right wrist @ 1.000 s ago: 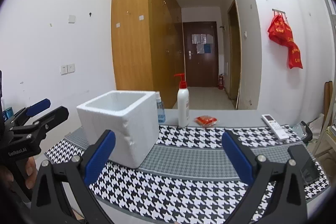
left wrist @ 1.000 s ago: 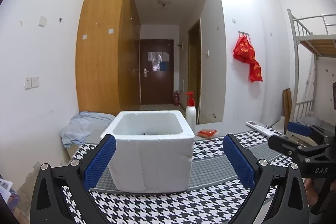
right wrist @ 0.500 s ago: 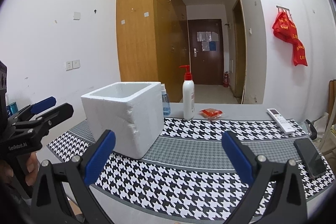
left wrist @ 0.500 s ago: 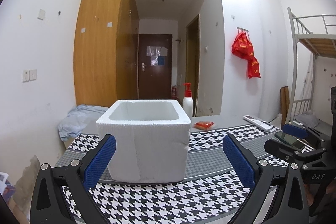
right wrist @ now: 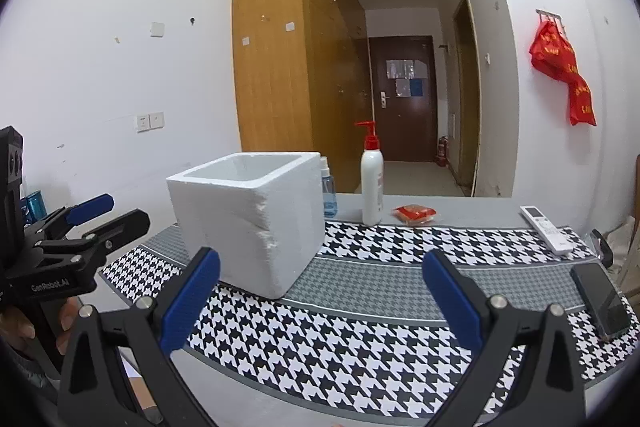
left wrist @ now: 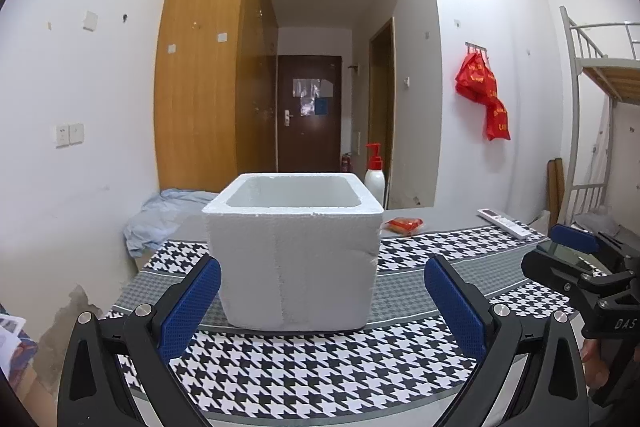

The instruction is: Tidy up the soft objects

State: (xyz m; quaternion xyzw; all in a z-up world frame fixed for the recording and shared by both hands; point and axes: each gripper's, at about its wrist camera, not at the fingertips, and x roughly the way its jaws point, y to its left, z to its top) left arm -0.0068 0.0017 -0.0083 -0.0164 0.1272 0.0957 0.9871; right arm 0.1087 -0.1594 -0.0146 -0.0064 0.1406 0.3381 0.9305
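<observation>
Grey table (right wrist: 460,205) covered across its near part by a houndstooth runner (right wrist: 360,307). White foam box (right wrist: 248,219) standing on the runner, open top up. Behind the box: small blue bottle (right wrist: 329,193). Right of the box: white pump bottle (right wrist: 371,183), red packet (right wrist: 415,213), then remote (right wrist: 546,229). Farthest from the box, on the runner: dark phone (right wrist: 600,297).
</observation>
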